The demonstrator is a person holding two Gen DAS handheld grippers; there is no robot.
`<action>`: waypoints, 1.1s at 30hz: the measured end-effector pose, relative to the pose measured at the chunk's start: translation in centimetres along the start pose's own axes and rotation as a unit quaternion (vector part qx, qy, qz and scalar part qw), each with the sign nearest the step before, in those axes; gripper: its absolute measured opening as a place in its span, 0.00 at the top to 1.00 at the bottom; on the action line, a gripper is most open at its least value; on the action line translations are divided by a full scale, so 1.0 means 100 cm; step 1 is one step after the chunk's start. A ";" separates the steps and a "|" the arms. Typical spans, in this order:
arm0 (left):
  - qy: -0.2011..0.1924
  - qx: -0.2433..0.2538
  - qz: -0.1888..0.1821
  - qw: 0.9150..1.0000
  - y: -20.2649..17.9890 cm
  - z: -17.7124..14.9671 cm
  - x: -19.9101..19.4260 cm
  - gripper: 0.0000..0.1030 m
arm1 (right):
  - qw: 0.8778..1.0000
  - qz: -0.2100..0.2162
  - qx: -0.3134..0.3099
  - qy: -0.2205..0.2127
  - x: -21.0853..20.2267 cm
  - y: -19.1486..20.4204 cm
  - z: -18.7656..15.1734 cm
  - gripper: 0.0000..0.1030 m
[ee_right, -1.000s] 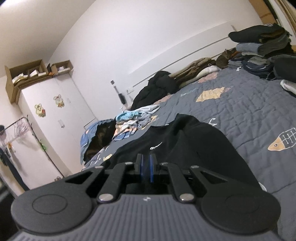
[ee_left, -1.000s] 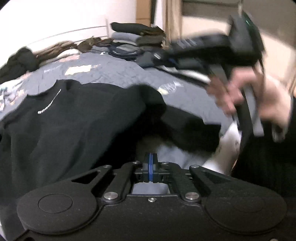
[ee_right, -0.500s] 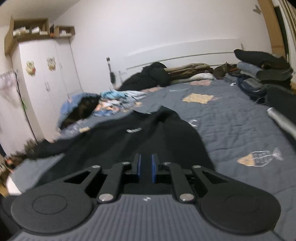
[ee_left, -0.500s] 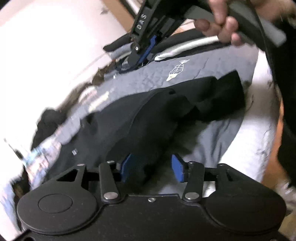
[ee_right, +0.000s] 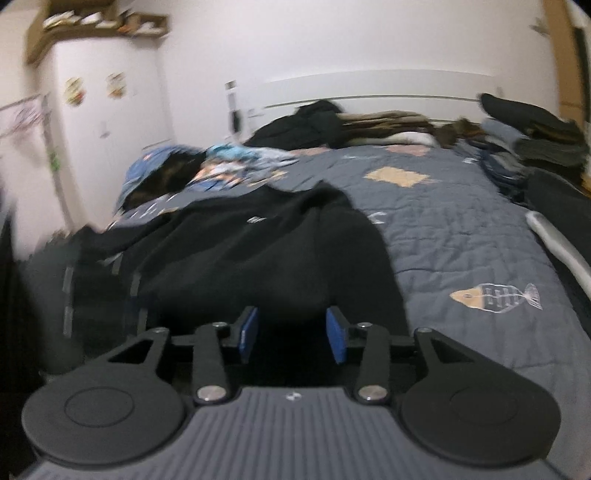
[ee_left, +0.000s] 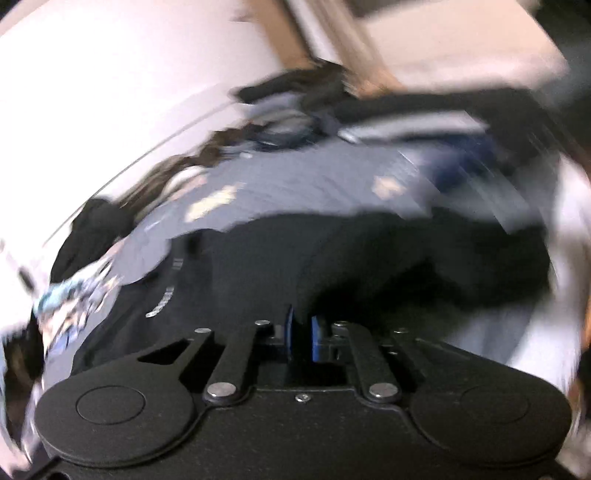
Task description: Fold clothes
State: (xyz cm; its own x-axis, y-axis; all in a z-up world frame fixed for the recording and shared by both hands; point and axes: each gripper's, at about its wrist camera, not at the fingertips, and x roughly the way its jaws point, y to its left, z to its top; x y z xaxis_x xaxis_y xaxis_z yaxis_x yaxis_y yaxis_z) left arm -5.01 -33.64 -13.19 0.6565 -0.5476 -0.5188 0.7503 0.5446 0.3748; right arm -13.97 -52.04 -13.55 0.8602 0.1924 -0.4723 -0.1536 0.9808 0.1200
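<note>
Black sweatshirt (ee_right: 258, 251) with small white chest lettering, spread flat and rumpled on the grey quilted bed (ee_right: 461, 229); one sleeve folded in over the body; collar toward the headboard, hem at the near edge.

A bedroom in a home is shown. A wide bed (ee_right: 461, 229) is covered with a grey quilted bedspread printed with fish and patch shapes. A white headboard (ee_right: 369, 88) is set against a plain white wall. A white wardrobe (ee_right: 92, 122) with stickers on its doors is seen at the left, with cardboard boxes (ee_right: 99, 22) kept on top. Folded clothes are stacked in a pile (ee_right: 524, 144) at the right side of the bed; loose garments (ee_right: 251, 166) are heaped near the headboard. A black sweater (ee_right: 258, 251) is spread on the bedspread.
</note>
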 end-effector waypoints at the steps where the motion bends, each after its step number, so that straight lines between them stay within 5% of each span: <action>1: -0.001 -0.024 -0.004 1.000 0.014 0.007 0.000 0.91 | 1.000 0.004 -0.010 0.000 0.002 0.005 -0.002 0.53; 7: 0.003 -0.070 -0.017 0.997 0.054 0.028 0.003 0.91 | 0.999 0.012 -0.026 0.015 0.029 0.028 -0.008 0.48; 16: 0.009 -0.063 -0.026 0.998 0.052 0.026 0.002 0.91 | 1.000 -0.013 -0.019 -0.015 0.058 0.040 -0.013 0.47; 18: 0.010 -0.063 -0.025 0.998 0.052 0.025 0.003 0.91 | 1.000 -0.009 -0.006 -0.022 0.061 0.039 -0.013 0.57; 19: 0.010 -0.063 -0.023 0.998 0.053 0.026 0.003 0.91 | 1.000 -0.003 -0.006 -0.023 0.062 0.040 -0.013 0.84; 20: 0.010 -0.066 -0.021 0.998 0.055 0.026 0.004 0.91 | 1.000 0.005 -0.007 -0.022 0.061 0.041 -0.013 0.92; 24: 0.008 -0.077 -0.011 0.997 0.065 0.031 0.001 0.91 | 0.997 0.066 0.035 -0.031 0.044 0.038 0.003 0.92; 26: 0.006 -0.080 -0.007 0.997 0.070 0.034 0.000 0.91 | 0.988 0.112 0.101 -0.046 0.029 0.027 0.015 0.93; 30: 0.008 -0.075 -0.005 0.997 0.076 0.037 -0.005 0.86 | 0.942 0.196 0.255 -0.091 -0.001 -0.007 0.024 0.94; 33: 0.011 -0.075 -0.014 0.997 0.076 0.033 -0.015 0.56 | 0.915 0.216 0.323 -0.108 -0.015 -0.026 0.022 0.94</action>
State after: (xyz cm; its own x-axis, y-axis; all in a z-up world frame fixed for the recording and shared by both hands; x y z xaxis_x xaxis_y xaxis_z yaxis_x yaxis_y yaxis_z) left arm -0.09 -30.79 -7.02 0.6331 -0.5499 -0.5449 0.7467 0.6192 0.2427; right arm -13.82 -54.99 -11.27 0.8739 0.4787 -0.0839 -0.2422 0.5786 0.7788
